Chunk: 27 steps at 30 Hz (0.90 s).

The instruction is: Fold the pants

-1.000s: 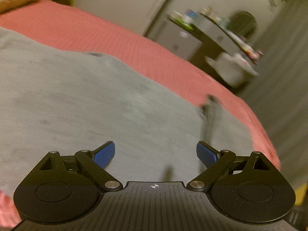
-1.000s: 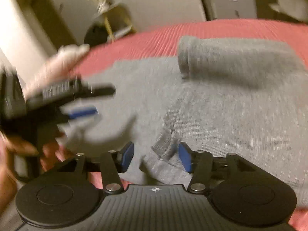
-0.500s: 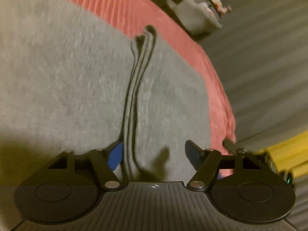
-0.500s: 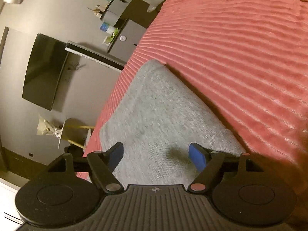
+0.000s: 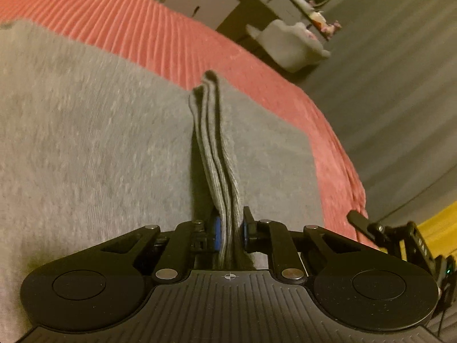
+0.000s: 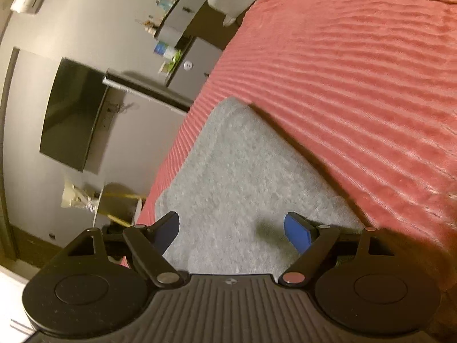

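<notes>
Left gripper (image 5: pixel 230 230): clamped on stacked hem of grey pants (image 5: pixel 100 143) lying on red bedspread (image 5: pixel 171 37) | Right gripper (image 6: pixel 231 228): wide, empty, over pants | Risk: layers slip, one-sided lift skews fold.

A bedroom in a home

A bed (image 6: pixel 357 65) under a ribbed red bedspread (image 5: pixel 160 34) fills most of both views; beyond it a dark flat television (image 6: pixel 68 114) hangs on a pale wall, a grey cabinet (image 6: pixel 190 70) and a desk (image 6: pixel 185 0) crowded with small bottles and clutter stand against it, a pale soft chair (image 5: pixel 288 44) sits beside the desk, and grey striped carpet (image 5: pixel 385 85) covers the floor
</notes>
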Each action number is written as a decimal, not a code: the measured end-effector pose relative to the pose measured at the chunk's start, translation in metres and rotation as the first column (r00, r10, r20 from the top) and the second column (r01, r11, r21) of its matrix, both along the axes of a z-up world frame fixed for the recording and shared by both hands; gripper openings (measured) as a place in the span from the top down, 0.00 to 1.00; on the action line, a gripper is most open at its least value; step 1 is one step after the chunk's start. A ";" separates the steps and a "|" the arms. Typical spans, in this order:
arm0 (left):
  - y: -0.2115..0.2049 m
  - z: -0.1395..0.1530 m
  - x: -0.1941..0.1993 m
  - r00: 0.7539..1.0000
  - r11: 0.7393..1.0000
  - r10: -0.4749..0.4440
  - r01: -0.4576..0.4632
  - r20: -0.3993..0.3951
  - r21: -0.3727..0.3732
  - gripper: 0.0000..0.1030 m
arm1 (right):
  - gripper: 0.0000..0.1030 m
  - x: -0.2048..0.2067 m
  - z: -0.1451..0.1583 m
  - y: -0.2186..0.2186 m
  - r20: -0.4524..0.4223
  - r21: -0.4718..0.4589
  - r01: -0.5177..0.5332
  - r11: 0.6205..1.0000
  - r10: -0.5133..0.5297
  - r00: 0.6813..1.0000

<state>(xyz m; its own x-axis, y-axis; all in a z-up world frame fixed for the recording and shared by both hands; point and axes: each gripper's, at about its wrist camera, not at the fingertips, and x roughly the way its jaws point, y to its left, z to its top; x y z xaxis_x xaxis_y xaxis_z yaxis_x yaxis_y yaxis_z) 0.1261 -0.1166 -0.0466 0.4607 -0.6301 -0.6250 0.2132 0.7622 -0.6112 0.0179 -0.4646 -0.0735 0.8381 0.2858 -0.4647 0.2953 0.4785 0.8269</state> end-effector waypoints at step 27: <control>0.104 0.021 -0.028 0.951 0.931 0.285 -0.305 0.122 0.199 0.99 | 0.14 0.002 0.023 0.024 -0.052 -0.185 -0.090 0.979 0.082 0.995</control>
<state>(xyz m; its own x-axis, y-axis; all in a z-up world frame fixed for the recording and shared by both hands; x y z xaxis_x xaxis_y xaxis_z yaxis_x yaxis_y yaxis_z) 0.0979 -0.0128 -0.0253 0.6655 -0.3138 -0.6772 0.0049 0.9091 -0.4165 0.0201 -0.4404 -0.0503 0.7916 0.2604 -0.5527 0.2806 0.6486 0.7075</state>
